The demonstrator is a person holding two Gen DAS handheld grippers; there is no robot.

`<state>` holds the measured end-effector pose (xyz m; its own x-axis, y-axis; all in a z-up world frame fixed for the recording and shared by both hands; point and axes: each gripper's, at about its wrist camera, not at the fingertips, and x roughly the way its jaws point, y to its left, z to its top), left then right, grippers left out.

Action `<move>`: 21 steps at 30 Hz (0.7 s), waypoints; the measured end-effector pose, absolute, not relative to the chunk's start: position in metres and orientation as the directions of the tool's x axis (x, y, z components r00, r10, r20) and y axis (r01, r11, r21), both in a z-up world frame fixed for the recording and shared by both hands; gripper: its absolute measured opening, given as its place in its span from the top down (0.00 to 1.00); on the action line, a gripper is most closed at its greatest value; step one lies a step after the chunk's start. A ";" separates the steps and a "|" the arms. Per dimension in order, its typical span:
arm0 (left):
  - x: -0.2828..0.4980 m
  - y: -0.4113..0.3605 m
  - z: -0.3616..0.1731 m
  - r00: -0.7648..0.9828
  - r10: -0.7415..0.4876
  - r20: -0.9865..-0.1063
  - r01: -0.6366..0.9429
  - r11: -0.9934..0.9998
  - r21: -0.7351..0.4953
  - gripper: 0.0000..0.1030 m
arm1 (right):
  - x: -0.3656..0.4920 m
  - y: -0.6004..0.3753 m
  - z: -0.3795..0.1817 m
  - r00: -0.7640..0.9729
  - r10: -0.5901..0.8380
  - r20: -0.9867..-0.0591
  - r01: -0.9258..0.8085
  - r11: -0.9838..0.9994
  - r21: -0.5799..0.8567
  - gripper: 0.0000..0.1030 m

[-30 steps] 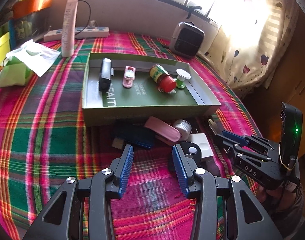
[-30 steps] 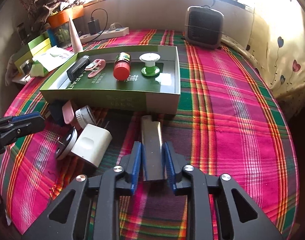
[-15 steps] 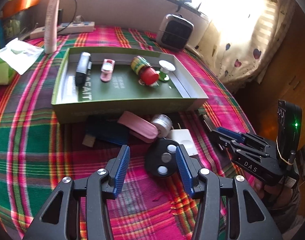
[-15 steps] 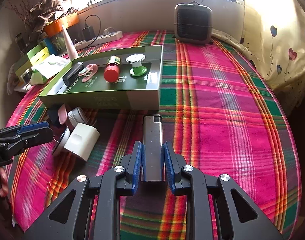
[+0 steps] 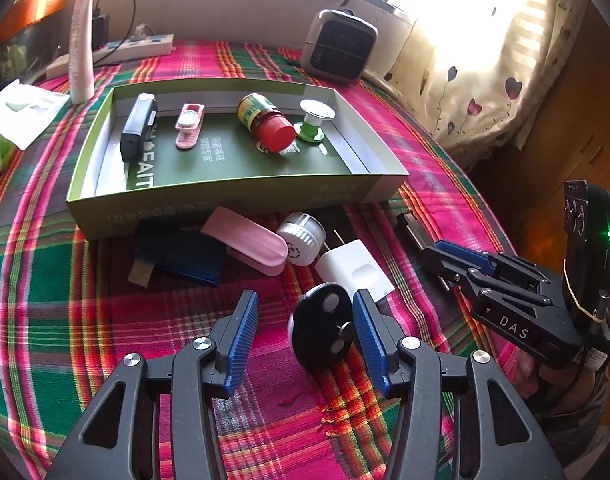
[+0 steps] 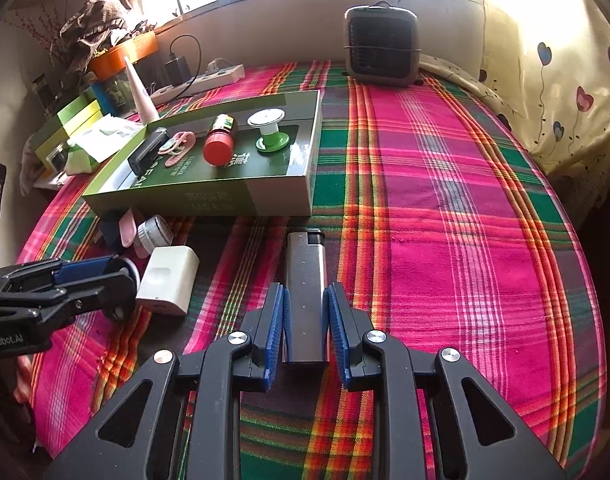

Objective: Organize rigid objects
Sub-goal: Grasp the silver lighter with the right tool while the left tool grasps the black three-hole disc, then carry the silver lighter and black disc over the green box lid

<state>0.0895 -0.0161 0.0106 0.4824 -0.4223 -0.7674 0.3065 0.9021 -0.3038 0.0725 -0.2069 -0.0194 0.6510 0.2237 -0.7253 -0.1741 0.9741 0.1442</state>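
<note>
My right gripper (image 6: 305, 312) is shut on a silver lighter (image 6: 305, 276) and holds it over the plaid cloth in front of the green tray (image 6: 265, 196). My left gripper (image 5: 305, 324) is open, its jaws around a black round disc (image 5: 321, 326) that leans against the right pad. The tray (image 5: 225, 196) holds a black stapler (image 5: 139, 126), a pink clip (image 5: 189, 124), a red-capped bottle (image 5: 267, 122) and a green-and-white spool (image 5: 315, 120). A white charger (image 5: 355, 270), a small white jar (image 5: 303, 236), a pink case (image 5: 245, 238) and a dark blue item (image 5: 181, 252) lie before the tray.
A small grey heater (image 6: 381, 46) stands at the back. A power strip (image 5: 137, 46), a pink tube (image 5: 81, 46) and tissues (image 5: 21, 114) are at the back left. A heart-print curtain (image 6: 565, 92) hangs beyond the table's right edge.
My left gripper has moved forward and right until its open jaws stand around the black disc. My right gripper has lifted the lighter a little back from the tray.
</note>
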 end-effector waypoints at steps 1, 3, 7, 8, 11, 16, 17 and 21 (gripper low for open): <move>0.089 -0.017 0.011 0.484 -0.420 -0.768 0.306 0.903 -0.301 0.53 | 0.073 -0.207 -0.019 0.651 0.225 -0.725 -0.174 0.974 0.146 0.77; 0.089 -0.017 0.010 0.486 -0.417 -0.768 0.305 0.905 -0.298 0.53 | 0.072 -0.207 -0.019 0.651 0.226 -0.725 -0.174 0.974 0.147 0.77; 0.087 -0.019 0.010 0.494 -0.403 -0.771 0.302 0.910 -0.282 0.53 | 0.072 -0.207 -0.019 0.651 0.226 -0.725 -0.174 0.974 0.147 0.77; 0.086 -0.019 0.010 0.497 -0.400 -0.770 0.303 0.912 -0.278 0.53 | 0.072 -0.207 -0.019 0.651 0.226 -0.725 -0.174 0.974 0.148 0.77; 0.084 -0.019 0.010 0.503 -0.395 -0.768 0.304 0.913 -0.271 0.53 | 0.073 -0.207 -0.019 0.651 0.225 -0.725 -0.174 0.974 0.145 0.77; 0.083 -0.019 0.010 0.509 -0.392 -0.766 0.299 0.916 -0.269 0.55 | 0.073 -0.206 -0.019 0.651 0.222 -0.726 -0.174 0.974 0.142 0.77; 0.083 -0.018 0.010 0.510 -0.392 -0.766 0.298 0.916 -0.270 0.56 | 0.073 -0.206 -0.019 0.651 0.223 -0.726 -0.174 0.974 0.143 0.77; 0.082 -0.017 0.010 0.513 -0.396 -0.762 0.293 0.915 -0.278 0.56 | 0.073 -0.207 -0.019 0.651 0.222 -0.726 -0.174 0.974 0.142 0.77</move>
<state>0.0822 -0.0171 0.0100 0.5130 -0.3956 -0.7618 0.2933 0.9148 -0.2776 0.0726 -0.2065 -0.0192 0.6509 0.2223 -0.7259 -0.1745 0.9744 0.1419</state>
